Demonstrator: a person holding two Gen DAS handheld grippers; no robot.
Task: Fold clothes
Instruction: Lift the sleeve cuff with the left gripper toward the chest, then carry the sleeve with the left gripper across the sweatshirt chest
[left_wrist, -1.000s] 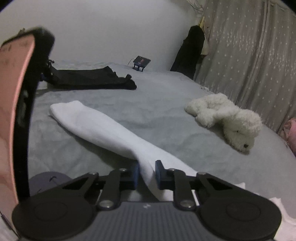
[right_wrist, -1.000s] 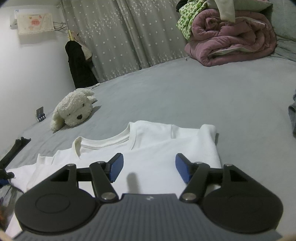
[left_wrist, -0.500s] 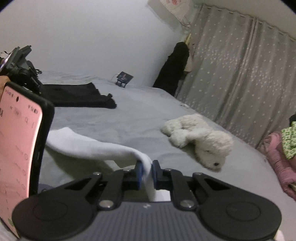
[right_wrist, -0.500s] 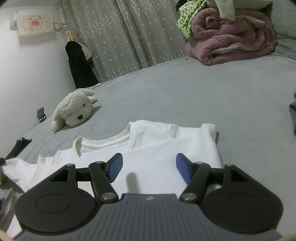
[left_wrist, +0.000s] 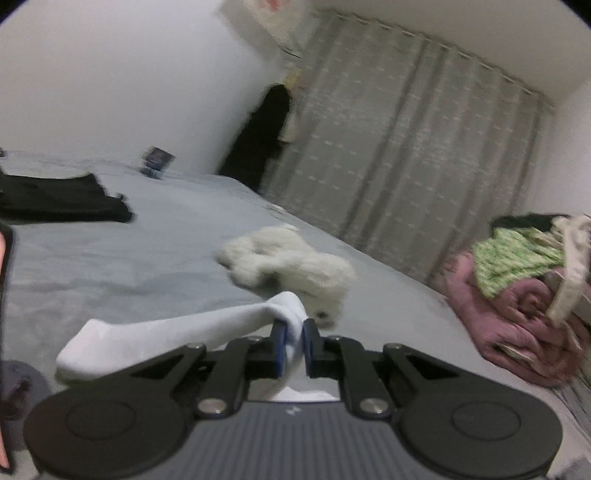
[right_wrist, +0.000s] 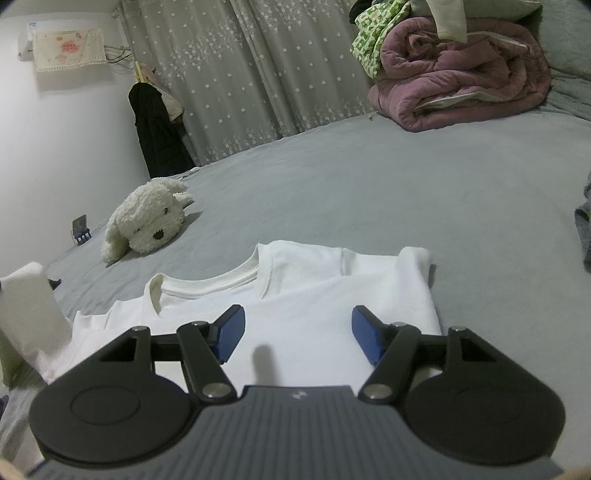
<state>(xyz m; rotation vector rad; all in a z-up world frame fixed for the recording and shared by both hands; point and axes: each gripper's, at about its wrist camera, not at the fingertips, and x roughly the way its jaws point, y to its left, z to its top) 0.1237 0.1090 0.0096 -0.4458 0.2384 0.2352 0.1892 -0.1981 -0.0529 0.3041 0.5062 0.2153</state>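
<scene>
Your left gripper (left_wrist: 293, 341) is pinched tight on the white sleeve (left_wrist: 177, 332), the blue pads nearly meeting with a fold of cloth squeezed between them; the jaws have just been closing to this narrow hold. The sleeve trails from the pads out to its cuff at the left and sags toward the grey bed (left_wrist: 129, 266), so it is lifted, probably to carry it across the body of the garment. Your right gripper (right_wrist: 298, 334) stands wide with nothing between the pads, hovering over the white sweatshirt (right_wrist: 332, 295), which lies flat, collar away from you, right sleeve already tucked in. It seems parked there to pin the cloth if needed. Beyond lie a plush dog (right_wrist: 147, 218) and a pink quilt (right_wrist: 461, 74), both well clear.
</scene>
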